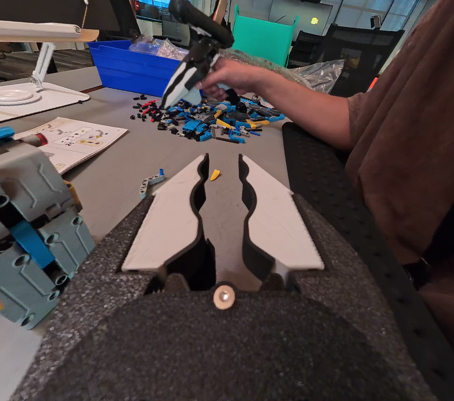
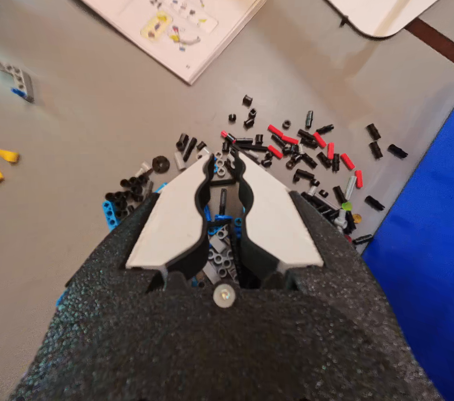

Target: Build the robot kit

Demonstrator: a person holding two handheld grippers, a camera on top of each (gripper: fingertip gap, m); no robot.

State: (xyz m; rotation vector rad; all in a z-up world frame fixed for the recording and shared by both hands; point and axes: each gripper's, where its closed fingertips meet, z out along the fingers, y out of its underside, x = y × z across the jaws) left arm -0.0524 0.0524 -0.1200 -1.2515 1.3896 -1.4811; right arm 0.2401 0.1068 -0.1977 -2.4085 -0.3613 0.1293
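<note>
Holding both grippers over my brick table (image 1: 137, 155).
Left gripper (image 1: 223, 155) jaws apart, frame centre, empty; right gripper (image 2: 224, 155) jaws apart over brick pile (image 2: 294, 153).

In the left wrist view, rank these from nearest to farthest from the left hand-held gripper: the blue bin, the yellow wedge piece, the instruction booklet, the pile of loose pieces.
From the left hand-held gripper:
1. Yellow wedge piece, on the table between its open fingertips.
2. Instruction booklet, ahead to the left.
3. Pile of loose pieces, straight ahead, beneath the right hand-held gripper.
4. Blue bin, behind the pile.
</note>
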